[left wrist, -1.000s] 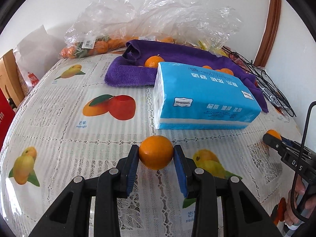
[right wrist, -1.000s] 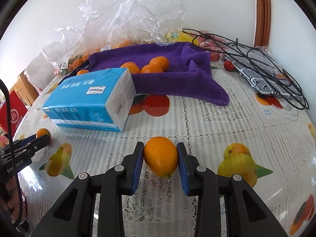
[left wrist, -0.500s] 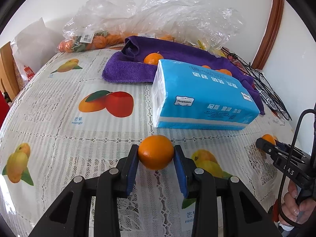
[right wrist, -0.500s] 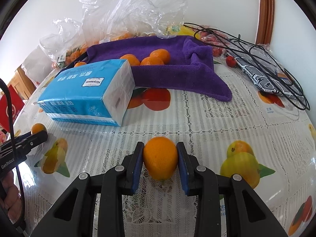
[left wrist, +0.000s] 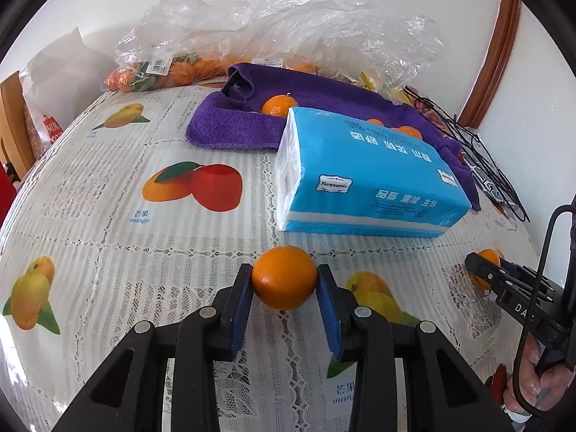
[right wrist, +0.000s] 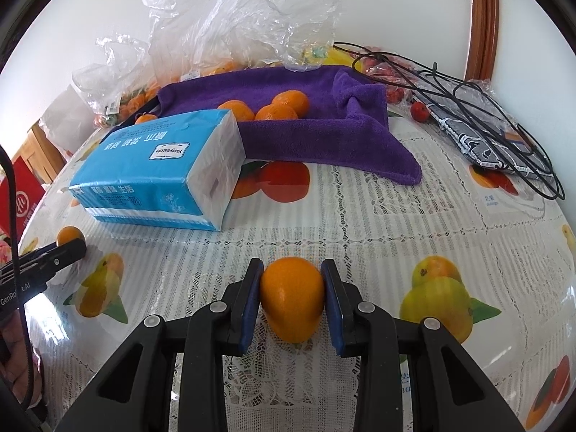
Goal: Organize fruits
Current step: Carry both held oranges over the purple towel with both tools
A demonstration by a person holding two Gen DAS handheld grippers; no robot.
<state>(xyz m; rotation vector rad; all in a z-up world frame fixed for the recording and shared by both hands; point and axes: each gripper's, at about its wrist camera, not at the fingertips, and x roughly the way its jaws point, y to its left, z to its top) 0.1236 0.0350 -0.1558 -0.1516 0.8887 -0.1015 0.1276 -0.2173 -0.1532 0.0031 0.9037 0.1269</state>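
My left gripper (left wrist: 284, 279) is shut on an orange (left wrist: 283, 276) and holds it just above the tablecloth. My right gripper (right wrist: 292, 288) is shut on another orange (right wrist: 292, 297), also low over the cloth. Each gripper shows in the other's view, the right one (left wrist: 484, 268) at the far right and the left one (right wrist: 72, 243) at the far left. A purple towel (right wrist: 306, 133) lies at the back with three oranges (right wrist: 277, 109) on it. In the left wrist view the towel (left wrist: 230, 129) shows one orange (left wrist: 280, 104) clearly.
A blue tissue pack (left wrist: 363, 176) (right wrist: 162, 169) lies between the grippers and the towel. Clear plastic bags (left wrist: 288, 25) with more fruit line the back wall. Black cables and a patterned case (right wrist: 478, 144) lie at the right. The tablecloth (left wrist: 108, 237) has printed fruit.
Both grippers have drawn back and risen slightly with their oranges still held. The towel and tissue pack look a little farther off.
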